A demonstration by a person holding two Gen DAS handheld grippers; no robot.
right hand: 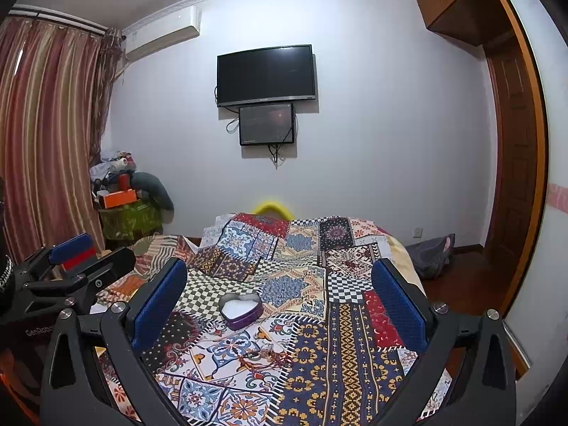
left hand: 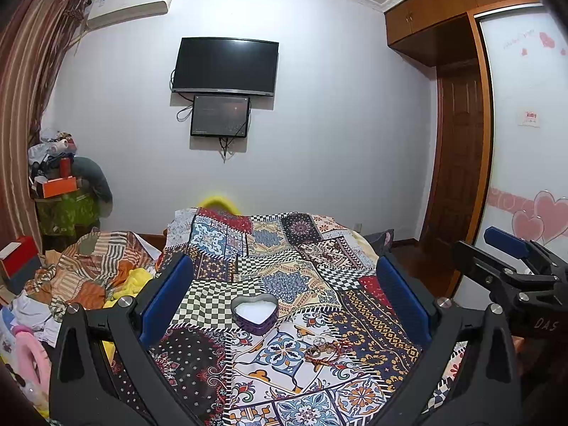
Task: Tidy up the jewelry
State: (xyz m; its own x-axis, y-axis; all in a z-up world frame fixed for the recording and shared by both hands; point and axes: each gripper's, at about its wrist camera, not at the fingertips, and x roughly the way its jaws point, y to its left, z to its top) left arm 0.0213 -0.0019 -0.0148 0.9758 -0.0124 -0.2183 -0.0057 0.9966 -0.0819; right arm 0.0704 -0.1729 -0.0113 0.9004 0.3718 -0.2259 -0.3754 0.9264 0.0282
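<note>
A heart-shaped tin box (left hand: pixel 254 313) with a purple wall and white inside sits open on the patterned bedspread (left hand: pixel 284 255). A small pile of jewelry (left hand: pixel 325 350), red cord bracelets and rings, lies just in front and right of it. My left gripper (left hand: pixel 284 291) is open and empty, held above the bed with the box between its blue pads. In the right wrist view the box (right hand: pixel 240 310) and the jewelry (right hand: pixel 264 354) lie ahead. My right gripper (right hand: pixel 280 298) is open and empty. Each gripper shows at the edge of the other's view.
A heap of clothes and bedding (left hand: pixel 88 269) lies left of the bed. A cluttered stand (left hand: pixel 64 195) is in the far left corner by the curtain (right hand: pixel 42 135). A TV (left hand: pixel 224 65) hangs on the far wall. A wardrobe and door (left hand: pixel 458 163) stand right.
</note>
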